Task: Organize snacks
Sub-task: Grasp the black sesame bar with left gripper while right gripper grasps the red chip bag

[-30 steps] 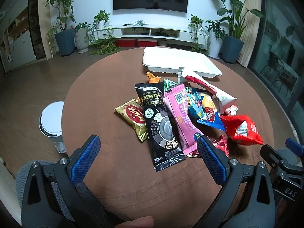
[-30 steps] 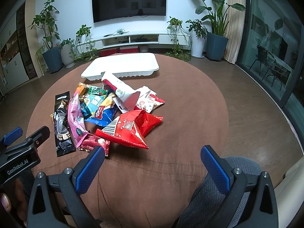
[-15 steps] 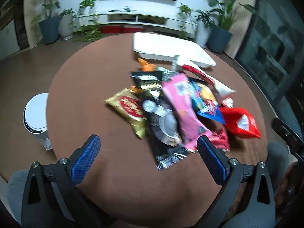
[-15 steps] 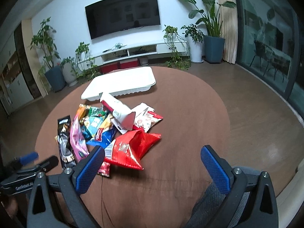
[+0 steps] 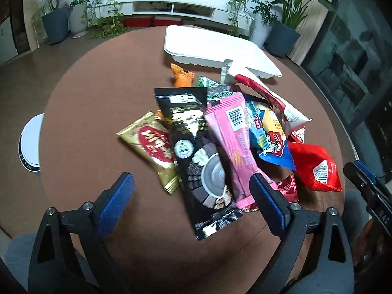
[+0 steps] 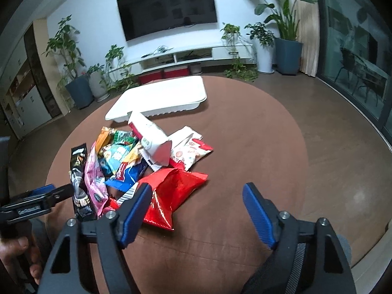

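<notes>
While closer, both hand-held grippers [image 5: 191, 196] [image 6: 196, 208] seemingly stay open.

The right gripper [image 6: 196, 210], its blue-padded jaws standing wide apart, is hovering over the round brown table [image 6: 257, 152] with its left pad just beside a crinkled red foil snack bag [image 6: 174, 191]. That bag is lying at the near edge of a heap of packets, among them a long pink wrapper [image 6: 94, 178] and a white-and-red pouch [image 6: 152, 139]. A white rectangular foam tray [image 6: 161, 98] is sitting beyond the heap, and the black left gripper [image 6: 36, 201] is showing at the left edge.
</notes>
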{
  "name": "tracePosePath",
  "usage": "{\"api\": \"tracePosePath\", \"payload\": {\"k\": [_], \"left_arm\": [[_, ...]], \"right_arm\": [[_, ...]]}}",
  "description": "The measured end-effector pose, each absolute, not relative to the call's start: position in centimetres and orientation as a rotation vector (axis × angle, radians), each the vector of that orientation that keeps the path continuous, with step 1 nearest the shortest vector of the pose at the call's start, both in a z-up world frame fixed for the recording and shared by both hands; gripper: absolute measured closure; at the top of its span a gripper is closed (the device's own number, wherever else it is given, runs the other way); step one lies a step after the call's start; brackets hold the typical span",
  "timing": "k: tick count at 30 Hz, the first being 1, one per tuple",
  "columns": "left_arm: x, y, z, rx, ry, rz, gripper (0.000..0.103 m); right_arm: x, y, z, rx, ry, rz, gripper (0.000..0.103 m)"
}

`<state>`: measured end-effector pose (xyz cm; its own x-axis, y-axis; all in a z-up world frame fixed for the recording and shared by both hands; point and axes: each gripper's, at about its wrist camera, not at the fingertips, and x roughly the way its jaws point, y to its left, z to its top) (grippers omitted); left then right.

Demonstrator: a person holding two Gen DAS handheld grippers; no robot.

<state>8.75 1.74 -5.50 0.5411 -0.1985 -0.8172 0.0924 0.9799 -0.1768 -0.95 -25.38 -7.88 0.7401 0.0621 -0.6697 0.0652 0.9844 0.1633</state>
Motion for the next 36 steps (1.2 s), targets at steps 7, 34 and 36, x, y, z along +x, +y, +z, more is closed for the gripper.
{"api": "tracePosePath", "payload": {"k": [7, 34, 36], "left_arm": [[10.4, 1.4, -5.8, -0.118, 0.998, -0.157, 0.034], [11.6, 2.7, -8.2, -0.229, 1.033, -0.309, 0.073], [11.2, 2.7, -8.3, -0.234, 1.03, -0.321, 0.073]], "right_arm": [[-0.7, -25.6, -8.1, 0.199, 0.737, 0.032, 0.028], [3.8, -27.3, -10.4, 0.622, 0.984, 0.27, 0.028], [4.6, -27.1, -10.9, 0.644, 1.017, 0.272, 0.028]]}}
